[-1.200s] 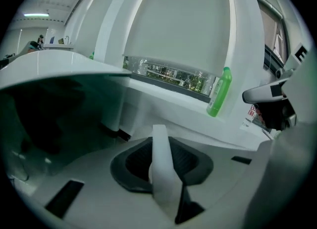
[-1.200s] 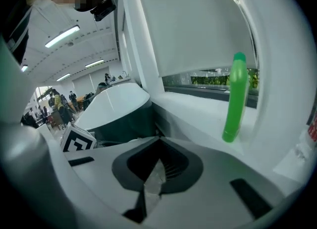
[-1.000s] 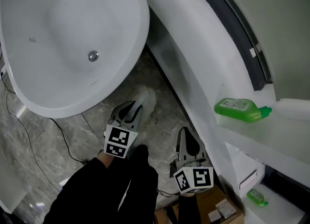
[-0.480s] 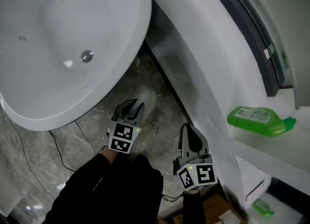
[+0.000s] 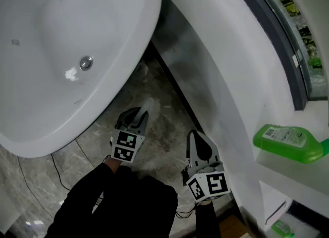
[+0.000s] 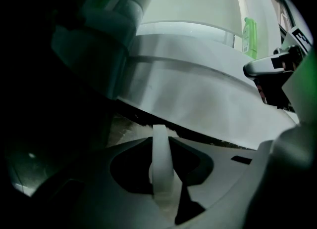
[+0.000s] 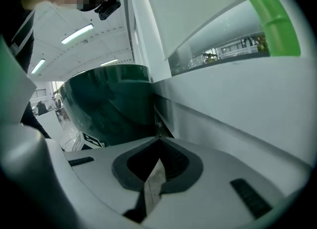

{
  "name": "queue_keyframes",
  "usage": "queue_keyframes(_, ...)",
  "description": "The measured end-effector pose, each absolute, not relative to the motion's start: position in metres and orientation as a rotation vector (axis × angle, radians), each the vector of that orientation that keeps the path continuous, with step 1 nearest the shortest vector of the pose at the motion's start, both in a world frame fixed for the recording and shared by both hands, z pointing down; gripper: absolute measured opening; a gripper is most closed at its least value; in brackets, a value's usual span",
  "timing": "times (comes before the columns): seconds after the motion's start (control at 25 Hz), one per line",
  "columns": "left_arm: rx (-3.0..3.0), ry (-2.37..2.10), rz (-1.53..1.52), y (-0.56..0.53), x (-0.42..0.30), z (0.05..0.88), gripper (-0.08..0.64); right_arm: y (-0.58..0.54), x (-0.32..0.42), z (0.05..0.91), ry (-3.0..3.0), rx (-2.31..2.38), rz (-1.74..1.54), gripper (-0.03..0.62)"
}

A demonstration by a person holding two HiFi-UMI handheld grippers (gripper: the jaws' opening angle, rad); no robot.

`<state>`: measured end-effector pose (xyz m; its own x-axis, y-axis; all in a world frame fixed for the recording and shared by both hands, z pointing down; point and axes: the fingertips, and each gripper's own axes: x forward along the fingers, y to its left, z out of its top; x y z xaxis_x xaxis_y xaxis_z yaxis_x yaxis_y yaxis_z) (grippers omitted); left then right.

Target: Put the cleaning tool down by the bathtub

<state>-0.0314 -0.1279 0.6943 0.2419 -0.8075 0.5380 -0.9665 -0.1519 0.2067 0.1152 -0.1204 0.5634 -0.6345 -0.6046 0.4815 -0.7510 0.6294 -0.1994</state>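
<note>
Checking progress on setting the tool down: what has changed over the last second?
Both the left gripper and right gripper have sunk toward the floor beside the bathtub. Unchanged: the left's grip on the white cleaning tool; the right shut, empty.

- Head view: from above, steeply down onto the bathtub [image 5: 77,41] and marble floor [image 5: 159,129].
- Left gripper view: low, close under the tub, facing the green bottle [image 6: 249,37], which the head view shares.
- Right gripper view: low, along the white ledge [image 7: 237,104].

White bathtub [image 5: 131,31] filling upper left, left gripper [image 5: 143,113] over grey marble floor [image 5: 162,142], fluffy white cleaning tool [image 5: 149,104] at its tip, right gripper [image 5: 195,136] alongside, green bottle [image 5: 288,142] on ledge [image 5: 300,172].
</note>
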Motion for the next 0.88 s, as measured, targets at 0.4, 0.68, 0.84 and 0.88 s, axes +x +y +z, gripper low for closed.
queue_keyframes(0.4,2.014,-1.627,0.416,-0.145,-0.028,0.747,0.101,-0.138,0.113,0.616,-2.495,1.021,0.526,0.0)
queue_keyframes(0.68,2.045,-1.643,0.41,-0.163,-0.025,0.769,0.101,-0.147,0.114,0.654,-2.501,1.013,0.512,0.0)
queue_keyframes(0.84,2.042,-1.656,0.407,-0.171,-0.026,0.78,0.101,-0.151,0.109,0.67,-2.516,0.997,0.507,0.0)
queue_keyframes(0.88,2.038,-1.66,0.407,-0.173,-0.027,0.783,0.101,-0.152,0.107,0.673,-2.52,0.99,0.501,0.0)
